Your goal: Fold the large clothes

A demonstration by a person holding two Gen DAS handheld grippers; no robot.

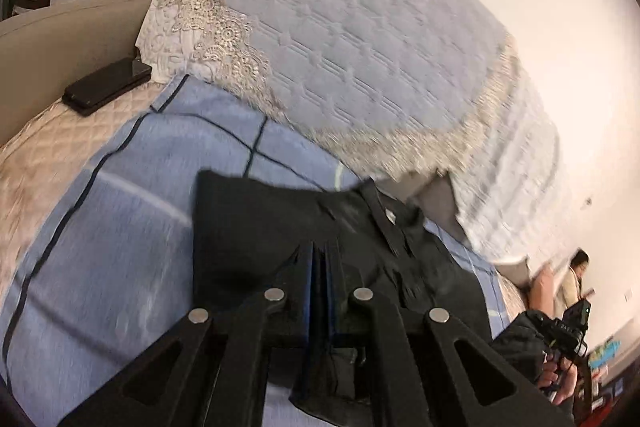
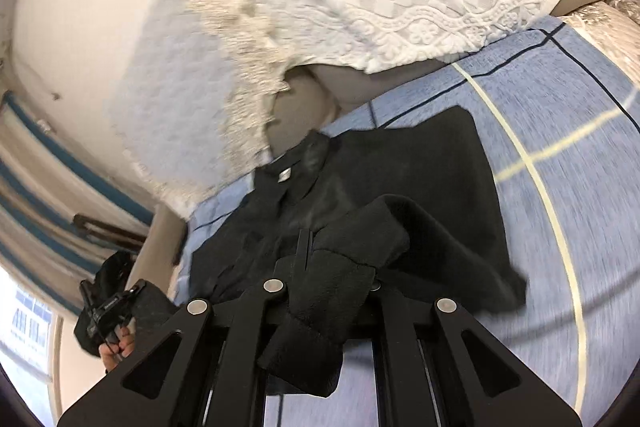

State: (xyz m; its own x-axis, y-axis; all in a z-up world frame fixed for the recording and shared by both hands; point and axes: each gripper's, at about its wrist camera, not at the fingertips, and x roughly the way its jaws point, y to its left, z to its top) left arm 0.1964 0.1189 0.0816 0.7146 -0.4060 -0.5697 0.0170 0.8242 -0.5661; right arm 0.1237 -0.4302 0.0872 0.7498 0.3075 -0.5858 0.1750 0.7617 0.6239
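A black garment (image 1: 280,227) is being lifted off the blue checked blanket (image 1: 100,227) that covers the sofa, and a fold is being carried across it. Its collar end, with a small pale label, is lying toward the lace-edged sofa cover (image 1: 340,47), while the near edge is being raised by both tools.

The left gripper (image 1: 320,259) is being held with its jaws drawn narrow, and dark cloth is being pinched between them, as far as the left wrist view shows. The right gripper (image 2: 306,247) is likewise being kept nearly closed, with a thick flap of the garment, probably a sleeve or hem, draped over its right finger and hanging down past the linkage. In the left wrist view the other tool is being seen low at the right, gripped by a hand (image 1: 560,383).

The step in hand is being judged as the first big fold: the bottom half is being brought up toward the collar. Both edges are needing to be carried level and together, so that the cloth is laid flat rather than bunched, and release is best being delayed until the edge is resting near the collar. The hanging flap on the right is likely to be trapped under the fold unless it is being shaken free.

A black phone (image 1: 108,83) is lying on the sofa edge, well apart from the work.
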